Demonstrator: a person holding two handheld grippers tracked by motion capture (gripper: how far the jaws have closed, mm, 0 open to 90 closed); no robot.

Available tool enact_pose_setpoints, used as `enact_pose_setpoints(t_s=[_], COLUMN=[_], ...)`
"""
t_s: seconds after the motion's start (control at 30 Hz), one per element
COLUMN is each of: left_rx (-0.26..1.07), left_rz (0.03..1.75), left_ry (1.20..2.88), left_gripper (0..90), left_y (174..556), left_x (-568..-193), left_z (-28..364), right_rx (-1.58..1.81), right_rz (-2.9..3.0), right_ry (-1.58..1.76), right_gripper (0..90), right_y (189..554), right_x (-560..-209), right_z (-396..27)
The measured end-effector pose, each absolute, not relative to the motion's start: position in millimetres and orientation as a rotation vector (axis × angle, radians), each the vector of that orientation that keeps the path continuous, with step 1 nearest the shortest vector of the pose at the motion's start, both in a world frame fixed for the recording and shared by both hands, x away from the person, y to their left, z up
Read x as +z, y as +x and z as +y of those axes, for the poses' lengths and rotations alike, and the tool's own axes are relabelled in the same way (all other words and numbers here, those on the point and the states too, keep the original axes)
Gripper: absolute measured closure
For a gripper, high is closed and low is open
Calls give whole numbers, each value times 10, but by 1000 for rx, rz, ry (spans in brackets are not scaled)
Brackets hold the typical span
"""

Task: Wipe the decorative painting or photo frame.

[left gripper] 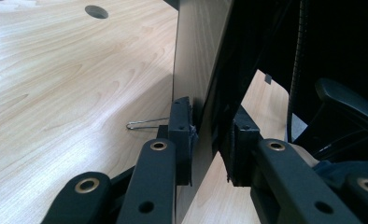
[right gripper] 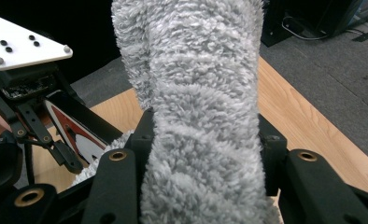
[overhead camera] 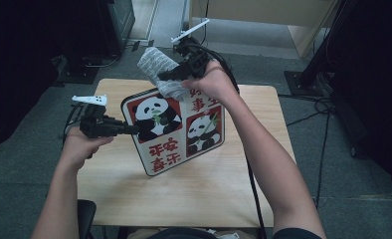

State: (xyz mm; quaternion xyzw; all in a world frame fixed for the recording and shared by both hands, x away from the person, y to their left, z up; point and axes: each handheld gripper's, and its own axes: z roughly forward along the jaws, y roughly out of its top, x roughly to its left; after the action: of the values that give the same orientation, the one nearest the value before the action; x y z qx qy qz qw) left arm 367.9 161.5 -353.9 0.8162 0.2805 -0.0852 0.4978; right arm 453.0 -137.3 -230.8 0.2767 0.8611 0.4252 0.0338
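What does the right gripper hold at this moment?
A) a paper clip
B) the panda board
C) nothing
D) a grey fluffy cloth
D: in the right gripper view the grey fluffy cloth is pinched between the jaws of the right gripper, while the left gripper clamps the edge of the panda board.

I'm holding the board (overhead camera: 176, 130) tilted over the table (overhead camera: 194, 194) on my left; the cloth (overhead camera: 159, 69) is apparently touching its far edge.
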Motion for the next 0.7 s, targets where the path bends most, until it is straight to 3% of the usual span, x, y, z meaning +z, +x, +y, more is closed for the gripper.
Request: enact_pose_setpoints(t_s=[0.7], left_rx=[-211], left_rz=[688], left_ry=[1977], left_gripper=[762], left_y=[3679], left_x=[-3537], left_z=[1615], right_rx=[1332], right_rz=[2594], right_ry=[916], right_gripper=[555], right_y=[4606], right_x=[-2327], right_z=[-1698])
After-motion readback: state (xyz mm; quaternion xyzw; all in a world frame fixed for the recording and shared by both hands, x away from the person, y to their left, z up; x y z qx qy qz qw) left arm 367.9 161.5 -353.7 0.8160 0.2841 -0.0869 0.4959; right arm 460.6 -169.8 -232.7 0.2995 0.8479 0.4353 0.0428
